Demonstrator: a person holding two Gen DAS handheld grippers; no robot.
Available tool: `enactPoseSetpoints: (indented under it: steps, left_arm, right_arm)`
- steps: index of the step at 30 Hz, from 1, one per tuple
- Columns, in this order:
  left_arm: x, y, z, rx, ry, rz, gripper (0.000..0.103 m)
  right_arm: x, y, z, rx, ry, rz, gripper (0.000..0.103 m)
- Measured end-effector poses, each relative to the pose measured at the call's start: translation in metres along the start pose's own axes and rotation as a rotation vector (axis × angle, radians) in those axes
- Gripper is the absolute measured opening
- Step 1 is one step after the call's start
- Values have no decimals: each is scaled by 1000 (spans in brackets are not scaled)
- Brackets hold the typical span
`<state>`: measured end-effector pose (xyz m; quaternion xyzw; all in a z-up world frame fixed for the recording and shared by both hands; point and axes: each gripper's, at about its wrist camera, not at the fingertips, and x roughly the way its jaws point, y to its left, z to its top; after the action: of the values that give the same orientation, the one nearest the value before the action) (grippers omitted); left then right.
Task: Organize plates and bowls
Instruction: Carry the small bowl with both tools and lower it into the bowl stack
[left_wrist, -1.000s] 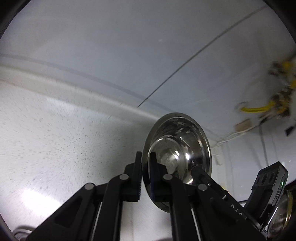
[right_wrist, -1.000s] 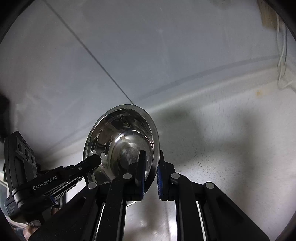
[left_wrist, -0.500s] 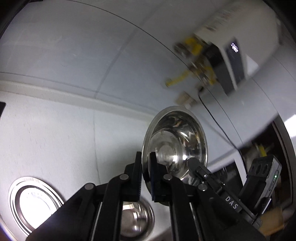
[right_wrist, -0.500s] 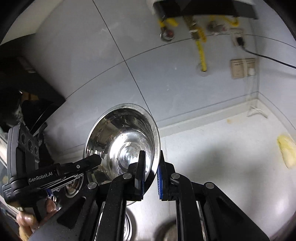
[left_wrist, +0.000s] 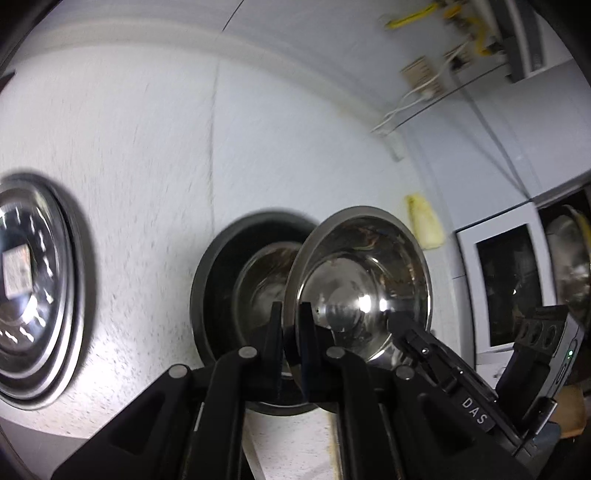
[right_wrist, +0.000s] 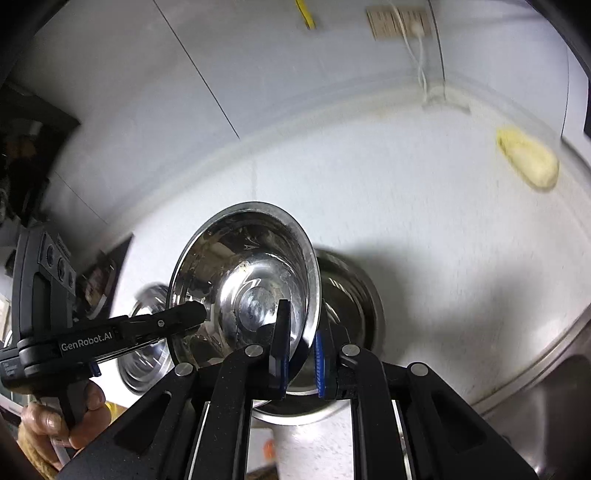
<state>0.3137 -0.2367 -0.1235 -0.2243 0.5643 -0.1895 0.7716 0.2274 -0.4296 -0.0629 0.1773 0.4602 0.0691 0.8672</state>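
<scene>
- Both views are evenly, fairly brightly lit with a cool white cast.
- Bright glints sit on the held steel bowl (left_wrist: 364, 280) (right_wrist: 243, 284).
- A soft dark shadow falls on the counter (right_wrist: 424, 206) right of the bowl.
- Motion blur smears the far wall and the left plate stack (left_wrist: 35, 284).
- Fisheye bending curves straight lines; corners vignette to black.
</scene>
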Motion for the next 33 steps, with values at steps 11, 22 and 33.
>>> enactPoseSetpoints:
  steps: [11, 22, 33]
  left_arm:
    - [33, 13, -12, -22, 4, 98, 7]
    - [43, 9, -14, 6, -10, 129, 7]
    - [48, 1, -20, 49, -83, 158, 8]
  right_arm:
    - [25, 5, -24, -99, 40, -100, 10]
    - [43, -5, -26, -78, 57, -108, 10]
    - [49, -8, -26, -85, 56, -122, 10]
